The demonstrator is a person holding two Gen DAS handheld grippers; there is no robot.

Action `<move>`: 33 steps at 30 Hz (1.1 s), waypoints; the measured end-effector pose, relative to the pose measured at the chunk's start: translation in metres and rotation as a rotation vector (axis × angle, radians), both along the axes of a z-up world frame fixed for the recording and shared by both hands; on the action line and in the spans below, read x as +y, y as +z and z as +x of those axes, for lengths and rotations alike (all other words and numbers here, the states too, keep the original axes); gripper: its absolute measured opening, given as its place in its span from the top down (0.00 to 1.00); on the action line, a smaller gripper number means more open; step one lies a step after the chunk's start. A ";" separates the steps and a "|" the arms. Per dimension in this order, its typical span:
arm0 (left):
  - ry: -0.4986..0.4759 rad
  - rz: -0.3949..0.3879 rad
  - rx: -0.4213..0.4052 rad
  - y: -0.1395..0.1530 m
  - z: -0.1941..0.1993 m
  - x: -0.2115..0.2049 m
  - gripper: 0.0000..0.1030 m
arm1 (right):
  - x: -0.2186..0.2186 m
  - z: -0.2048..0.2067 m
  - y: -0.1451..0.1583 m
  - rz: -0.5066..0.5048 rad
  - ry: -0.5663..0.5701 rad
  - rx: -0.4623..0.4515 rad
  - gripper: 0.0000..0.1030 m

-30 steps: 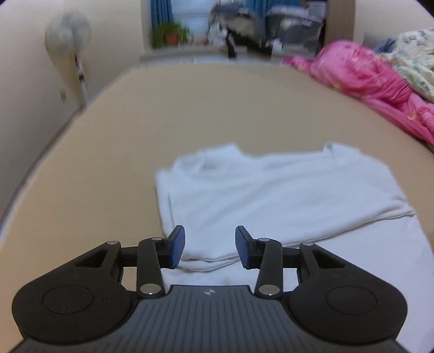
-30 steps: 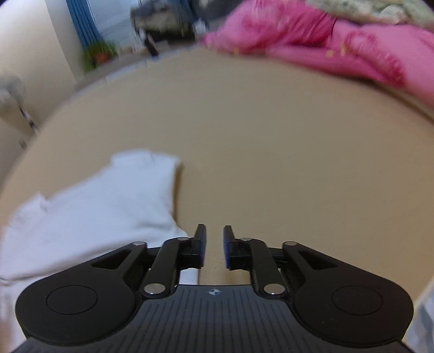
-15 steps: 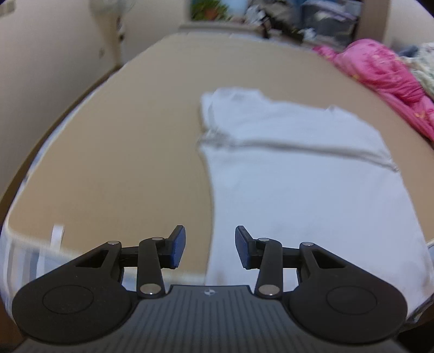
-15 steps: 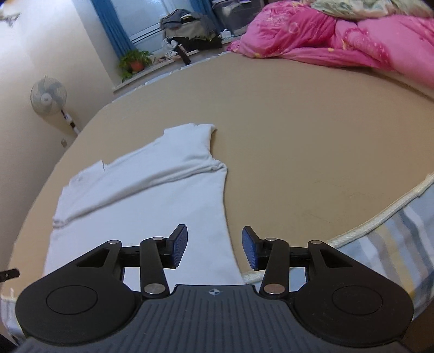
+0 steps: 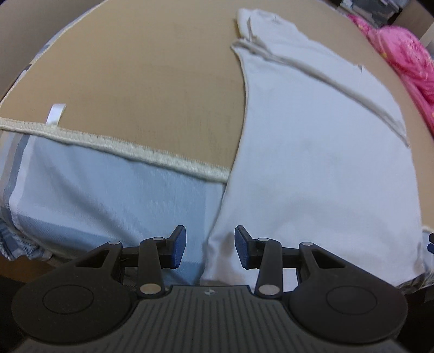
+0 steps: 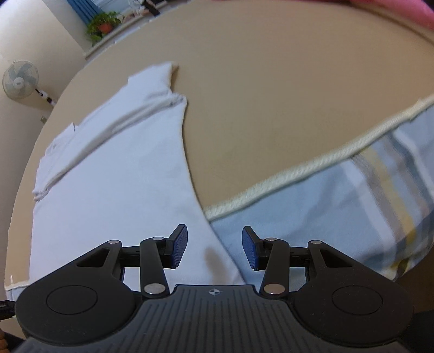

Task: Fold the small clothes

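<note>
A white T-shirt [image 5: 312, 152] lies on the tan mat, its top part folded down across the body, and its hem hangs over the mat's near edge. It also shows in the right wrist view [image 6: 114, 168]. My left gripper [image 5: 208, 249] is open and empty, hovering at the shirt's lower left corner. My right gripper [image 6: 214, 251] is open and empty, hovering at the shirt's lower right corner. A small brownish stain [image 6: 211, 258] marks the cloth between the right fingers.
The tan mat [image 5: 152, 81] has a cream braided edge [image 6: 312, 168] over a blue plaid sheet [image 5: 108, 203]. A pink quilt [image 5: 407, 54] lies far right. A fan [image 6: 20, 80] and a potted plant [image 6: 103, 24] stand by the wall.
Both grippers have pulled back toward the near edge of the mat, down to the shirt's hem corners. The right gripper opened from nearly shut. The shirt has not moved.
</note>
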State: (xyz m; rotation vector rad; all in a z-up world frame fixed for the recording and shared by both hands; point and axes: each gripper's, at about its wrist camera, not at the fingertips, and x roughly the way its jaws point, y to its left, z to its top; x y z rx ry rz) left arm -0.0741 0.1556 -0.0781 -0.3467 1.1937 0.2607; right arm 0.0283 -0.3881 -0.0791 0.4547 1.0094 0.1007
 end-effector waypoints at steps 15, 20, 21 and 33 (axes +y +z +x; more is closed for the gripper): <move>-0.035 0.070 0.052 -0.010 0.006 -0.018 0.74 | 0.021 -0.015 -0.020 -0.102 0.111 0.110 0.55; -0.066 0.074 0.051 -0.009 0.006 -0.023 0.92 | 0.026 -0.022 -0.020 -0.133 0.144 0.112 0.64; -0.072 0.073 0.051 -0.009 0.006 -0.024 0.93 | 0.027 -0.022 -0.020 -0.139 0.155 0.108 0.72; 0.016 -0.040 0.062 -0.012 -0.001 -0.010 0.92 | 0.009 -0.028 -0.020 -0.056 0.082 0.126 0.90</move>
